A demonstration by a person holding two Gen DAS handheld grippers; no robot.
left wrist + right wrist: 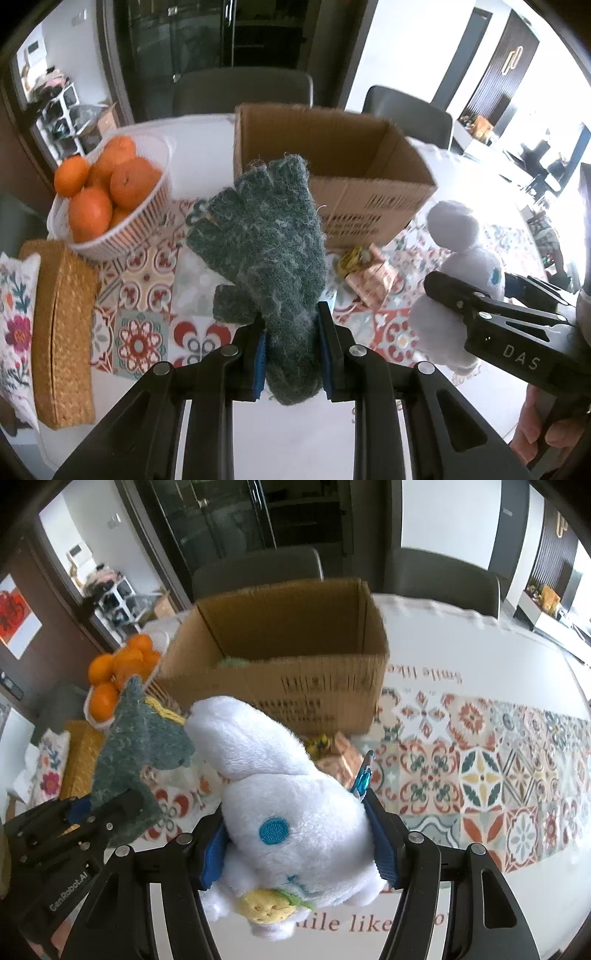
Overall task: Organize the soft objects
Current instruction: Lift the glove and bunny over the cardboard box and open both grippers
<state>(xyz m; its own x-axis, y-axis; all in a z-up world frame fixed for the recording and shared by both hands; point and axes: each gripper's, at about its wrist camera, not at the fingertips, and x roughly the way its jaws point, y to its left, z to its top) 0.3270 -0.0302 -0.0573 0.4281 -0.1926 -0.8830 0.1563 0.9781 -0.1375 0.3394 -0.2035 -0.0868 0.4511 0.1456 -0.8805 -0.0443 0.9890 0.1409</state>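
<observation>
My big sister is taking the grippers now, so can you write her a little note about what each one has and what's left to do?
Left gripper: shut on the green knit glove, held up above the table.
Right gripper: shut on the white plush bunny, also lifted.
The open cardboard box stands just ahead of both; something green seems to lie inside already, hard to tell what.
Done: both soft things picked up.
Left: probably drop glove and bunny into the box. A small yellow and pink item lies in front of the box; check whether it belongs too.
</observation>
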